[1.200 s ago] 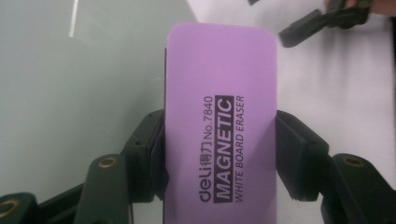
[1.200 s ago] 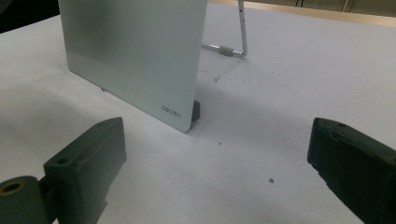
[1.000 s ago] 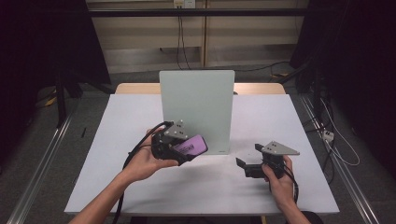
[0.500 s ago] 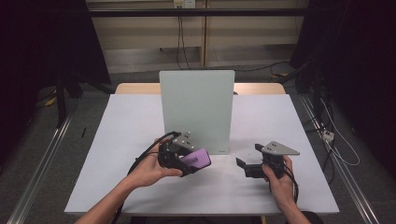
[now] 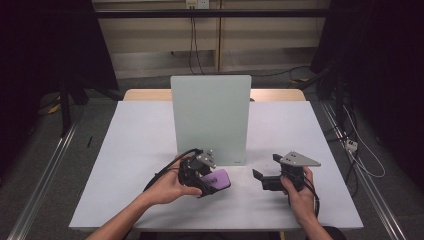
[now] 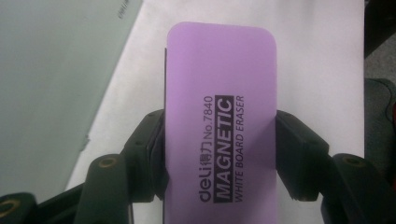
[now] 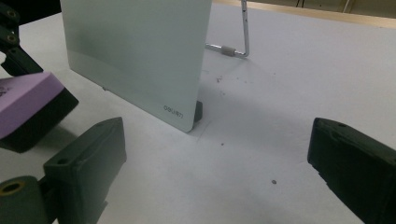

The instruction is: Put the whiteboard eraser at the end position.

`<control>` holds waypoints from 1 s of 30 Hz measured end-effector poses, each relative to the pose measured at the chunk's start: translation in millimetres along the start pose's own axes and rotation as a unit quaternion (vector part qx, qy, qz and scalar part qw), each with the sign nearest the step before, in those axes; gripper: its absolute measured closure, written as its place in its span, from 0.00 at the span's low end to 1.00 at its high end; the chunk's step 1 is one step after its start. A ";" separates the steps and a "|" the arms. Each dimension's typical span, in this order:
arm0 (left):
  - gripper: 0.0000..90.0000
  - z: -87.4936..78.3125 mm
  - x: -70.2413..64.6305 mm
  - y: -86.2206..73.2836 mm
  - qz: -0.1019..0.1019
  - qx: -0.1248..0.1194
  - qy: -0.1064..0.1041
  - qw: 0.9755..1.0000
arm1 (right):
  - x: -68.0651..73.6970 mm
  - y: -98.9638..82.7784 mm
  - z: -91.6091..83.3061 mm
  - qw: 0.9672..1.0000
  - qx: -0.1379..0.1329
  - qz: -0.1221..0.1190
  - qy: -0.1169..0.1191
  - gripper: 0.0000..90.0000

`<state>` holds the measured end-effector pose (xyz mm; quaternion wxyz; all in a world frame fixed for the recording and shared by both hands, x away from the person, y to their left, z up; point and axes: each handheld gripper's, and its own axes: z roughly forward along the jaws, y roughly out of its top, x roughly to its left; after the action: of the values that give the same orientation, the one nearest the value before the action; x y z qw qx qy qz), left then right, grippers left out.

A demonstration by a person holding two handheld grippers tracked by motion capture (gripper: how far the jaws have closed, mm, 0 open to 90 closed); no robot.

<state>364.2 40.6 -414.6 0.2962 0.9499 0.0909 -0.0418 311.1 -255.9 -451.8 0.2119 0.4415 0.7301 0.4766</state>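
Here the left gripper [image 5: 212,182], clamped on the purple eraser [image 6: 219,116] near the glass board [image 5: 210,117], could knock that upright board over, while the right gripper [image 5: 265,179] gapes empty.

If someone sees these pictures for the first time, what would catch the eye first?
The purple whiteboard eraser, clamped between the jaws of the left tool low over the white table, stands out most. Next is the pale green glass board, upright at the table's middle. The right tool rests open beside it, holding nothing.
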 end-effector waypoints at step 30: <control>0.44 24.7 -1.5 -5.3 0.006 0.011 0.006 1.000 | 0.3 -0.1 -0.2 1.000 0.001 -0.001 0.001 0.05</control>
<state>361.1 30.5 -437.6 0.2854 0.9538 0.0864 -0.0354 310.7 -255.8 -451.7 0.2110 0.4407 0.7309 0.4765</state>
